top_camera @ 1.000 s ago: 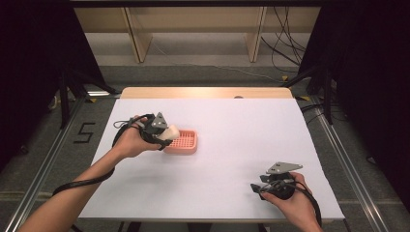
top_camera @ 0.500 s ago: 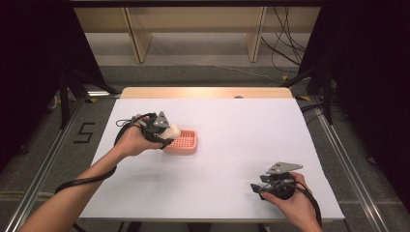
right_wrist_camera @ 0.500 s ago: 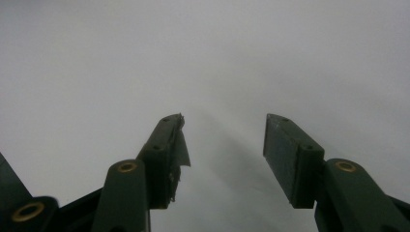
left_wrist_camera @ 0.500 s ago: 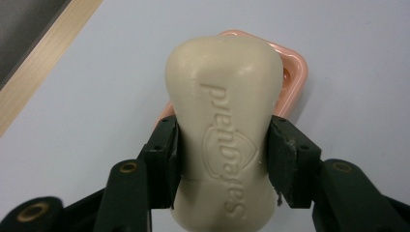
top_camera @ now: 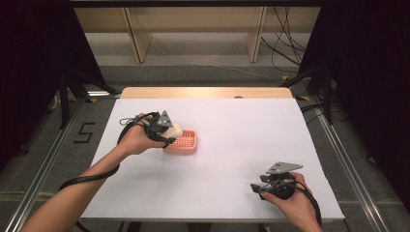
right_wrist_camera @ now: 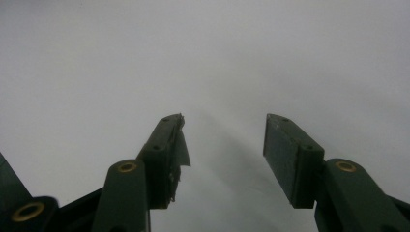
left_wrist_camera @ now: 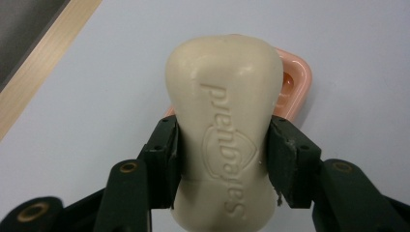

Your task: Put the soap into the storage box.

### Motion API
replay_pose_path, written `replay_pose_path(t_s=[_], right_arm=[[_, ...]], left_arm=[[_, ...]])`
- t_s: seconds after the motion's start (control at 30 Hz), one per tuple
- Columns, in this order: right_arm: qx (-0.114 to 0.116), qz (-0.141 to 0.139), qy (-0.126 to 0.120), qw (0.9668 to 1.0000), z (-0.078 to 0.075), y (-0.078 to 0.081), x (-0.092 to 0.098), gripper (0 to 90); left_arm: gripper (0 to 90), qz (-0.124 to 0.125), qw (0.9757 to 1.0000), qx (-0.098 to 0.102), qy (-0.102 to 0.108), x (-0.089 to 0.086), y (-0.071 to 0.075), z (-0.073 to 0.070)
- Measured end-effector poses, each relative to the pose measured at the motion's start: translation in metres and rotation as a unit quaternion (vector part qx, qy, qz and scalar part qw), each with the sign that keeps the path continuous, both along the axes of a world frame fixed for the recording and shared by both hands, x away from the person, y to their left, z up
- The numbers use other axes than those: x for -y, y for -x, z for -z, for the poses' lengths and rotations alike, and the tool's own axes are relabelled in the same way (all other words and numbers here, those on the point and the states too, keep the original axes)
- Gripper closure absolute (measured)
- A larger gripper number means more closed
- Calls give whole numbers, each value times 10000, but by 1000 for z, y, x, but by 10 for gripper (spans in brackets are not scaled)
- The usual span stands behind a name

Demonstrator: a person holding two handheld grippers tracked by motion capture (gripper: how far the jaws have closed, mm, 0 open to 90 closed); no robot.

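I have the left gripper (top_camera: 170, 131) clamped on a cream bar of soap (left_wrist_camera: 225, 130), its 2 fingers (left_wrist_camera: 164, 162) pressing the bar's narrow waist from both sides, with the embossed lettering facing the camera. In the high view the soap (top_camera: 175, 129) hangs just over the near-left edge of the pink soap dish (top_camera: 183, 142), which sits on the white tabletop (top_camera: 232, 145) left of centre; from the left gripper view the dish (left_wrist_camera: 295, 87) peeks out behind the bar's far end. I judge this as the placing step: the bar is carried and poised at the dish, not yet resting in it. The next move calls for bringing the bar a little further over the ribbed floor of the dish, lowering it until it lies flat, and only then easing the fingers apart. My right gripper (top_camera: 270, 186) rests near the front right of the tabletop, well apart from the dish, its fingers (right_wrist_camera: 290, 159) spread with nothing between them.
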State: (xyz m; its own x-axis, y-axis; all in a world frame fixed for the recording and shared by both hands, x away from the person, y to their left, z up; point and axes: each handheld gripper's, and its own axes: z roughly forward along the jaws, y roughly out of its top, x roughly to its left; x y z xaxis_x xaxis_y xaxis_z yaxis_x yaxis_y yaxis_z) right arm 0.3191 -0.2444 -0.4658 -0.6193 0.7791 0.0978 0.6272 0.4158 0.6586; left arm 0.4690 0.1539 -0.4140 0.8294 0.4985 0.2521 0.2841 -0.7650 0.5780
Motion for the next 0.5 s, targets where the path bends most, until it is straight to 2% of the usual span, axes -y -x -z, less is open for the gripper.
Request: replay_pose_path(t_s=[0.1,0.13,0.5], right_arm=[[-3,2,-4,10000,0,0,0,492],[-1,2,-4,10000,0,0,0,492],[13,-15,-12,10000,1,-1,0,492]], left_arm=[[496,-22,10000,-60,1,1,-1,0],[496,9,10000,2,-7,1,-2,0],[496,-45,10000,-77,-27,4,-6,3]])
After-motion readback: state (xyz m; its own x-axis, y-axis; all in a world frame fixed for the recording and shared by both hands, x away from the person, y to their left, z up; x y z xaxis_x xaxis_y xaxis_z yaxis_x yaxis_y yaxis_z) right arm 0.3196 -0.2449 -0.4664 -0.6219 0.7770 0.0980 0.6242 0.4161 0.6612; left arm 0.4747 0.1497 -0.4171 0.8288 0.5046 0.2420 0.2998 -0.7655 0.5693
